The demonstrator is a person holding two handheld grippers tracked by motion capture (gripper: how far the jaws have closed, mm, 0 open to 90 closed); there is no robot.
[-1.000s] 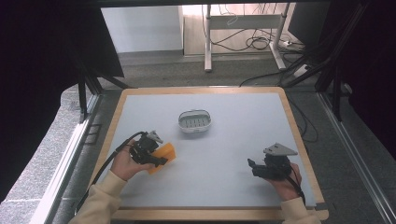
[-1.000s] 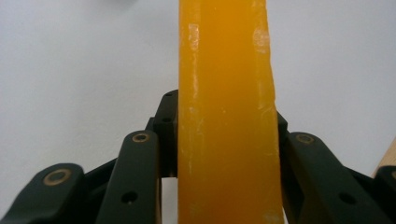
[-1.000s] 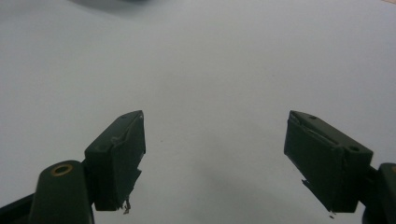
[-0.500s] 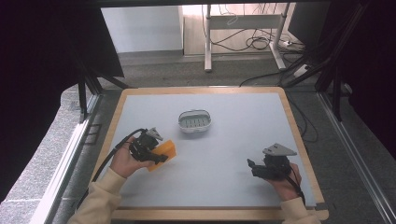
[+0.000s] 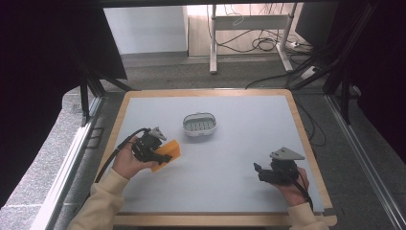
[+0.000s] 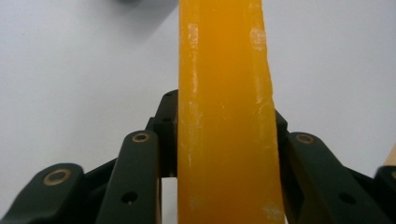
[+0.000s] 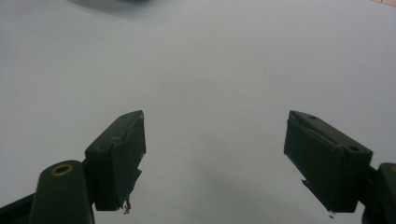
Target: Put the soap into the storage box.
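High view, left gripper: the left gripper sits over the left part of the table, held in the person's left hand, its cable trailing back toward the sleeve.
High view, held thing: an orange block sticks out of the gripper toward the middle of the table, its far end free and pointing up and right; whether its underside touches the table cannot be told from above.
High view, dish: a small white slotted dish stands on the table beyond the block, near it but apart.
High view, right gripper: the right gripper rests near the table's right front corner in the person's right hand, grey three-cornered plate on top, well apart from block and dish.

Left gripper view, fingers: the two black jaws stand either side of the orange block and pinch it, each flat against one of its long faces.
Left gripper view, block's place: it runs up the middle between the jaws and far past their tips, standing on its narrow edge, with pale scuffs on its surface.
Left gripper view, background: bare pale table behind.

Right gripper view, fingers: the right gripper has its jaws spread wide with nothing between them.
Right gripper view, below: plain table surface.
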